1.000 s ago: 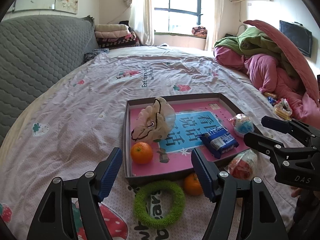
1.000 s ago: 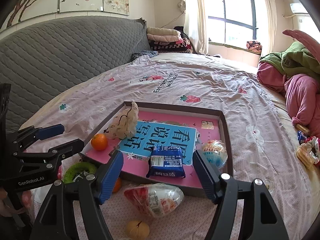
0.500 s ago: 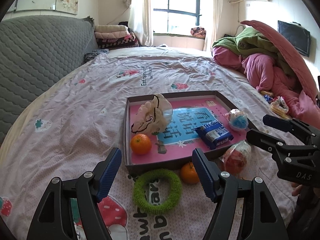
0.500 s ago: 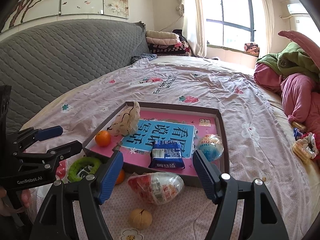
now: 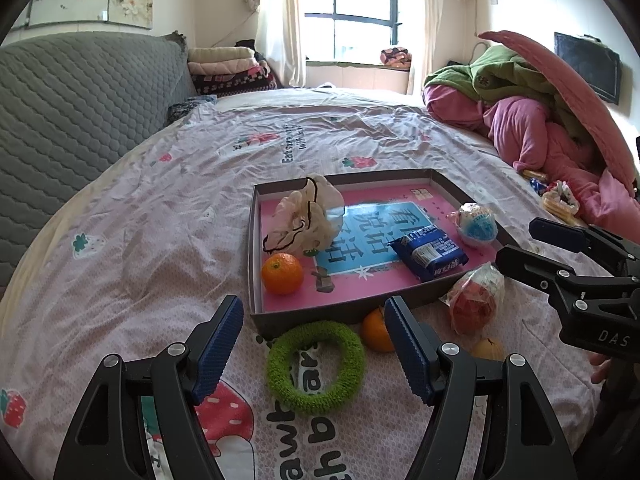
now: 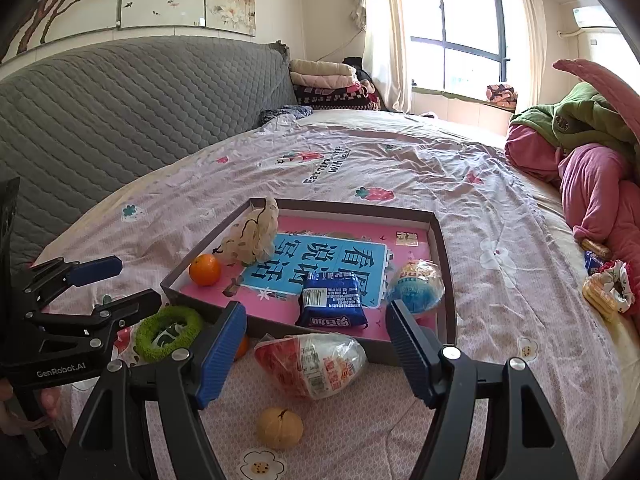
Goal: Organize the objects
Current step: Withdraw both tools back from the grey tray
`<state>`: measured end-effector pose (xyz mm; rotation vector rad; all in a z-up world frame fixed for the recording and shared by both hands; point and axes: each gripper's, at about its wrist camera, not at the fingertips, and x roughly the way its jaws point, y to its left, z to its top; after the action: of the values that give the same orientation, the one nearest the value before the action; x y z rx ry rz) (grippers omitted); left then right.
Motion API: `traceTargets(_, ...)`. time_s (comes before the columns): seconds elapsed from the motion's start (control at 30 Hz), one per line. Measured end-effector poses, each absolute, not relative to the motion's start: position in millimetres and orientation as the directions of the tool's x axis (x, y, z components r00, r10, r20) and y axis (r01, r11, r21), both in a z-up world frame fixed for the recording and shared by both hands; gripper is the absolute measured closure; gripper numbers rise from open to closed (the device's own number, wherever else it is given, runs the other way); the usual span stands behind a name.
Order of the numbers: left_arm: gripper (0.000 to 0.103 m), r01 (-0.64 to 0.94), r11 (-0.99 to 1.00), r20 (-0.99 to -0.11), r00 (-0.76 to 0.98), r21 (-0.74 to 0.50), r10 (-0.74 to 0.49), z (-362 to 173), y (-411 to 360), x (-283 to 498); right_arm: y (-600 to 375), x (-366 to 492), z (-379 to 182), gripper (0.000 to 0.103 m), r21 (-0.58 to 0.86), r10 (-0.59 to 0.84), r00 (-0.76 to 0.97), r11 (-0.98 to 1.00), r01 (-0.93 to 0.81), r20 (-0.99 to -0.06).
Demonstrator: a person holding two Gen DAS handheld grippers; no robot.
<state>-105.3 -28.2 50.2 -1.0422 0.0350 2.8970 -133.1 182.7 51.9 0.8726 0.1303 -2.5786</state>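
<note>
Bed (image 5: 168,216) left of tray (image 5: 253,256) open; green ring (image 5: 316,366), orange (image 5: 374,330), wrapped snack (image 6: 312,364) crowd tray's near edge

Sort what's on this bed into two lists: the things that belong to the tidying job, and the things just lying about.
Part of the job:
- tray
- green ring
- orange in tray
- orange outside tray
- blue packet
- red wrapped snack
- yellowish fruit
- blue-and-white ball
- cream scrunchie

Just lying about:
- pink and green bedding
- folded blankets
- headboard
</note>
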Motion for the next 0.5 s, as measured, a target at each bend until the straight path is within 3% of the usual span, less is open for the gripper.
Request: traceTargets(0.5, 0.028, -0.078, -0.997, -0.667, -0.742, -0.007, 0.063, 39.9, -24.9, -100.3, 181.0, -126.7, 43.4, 0.031, 0.04, -0.352, -0.701, -0.907, 0.42, -0.62)
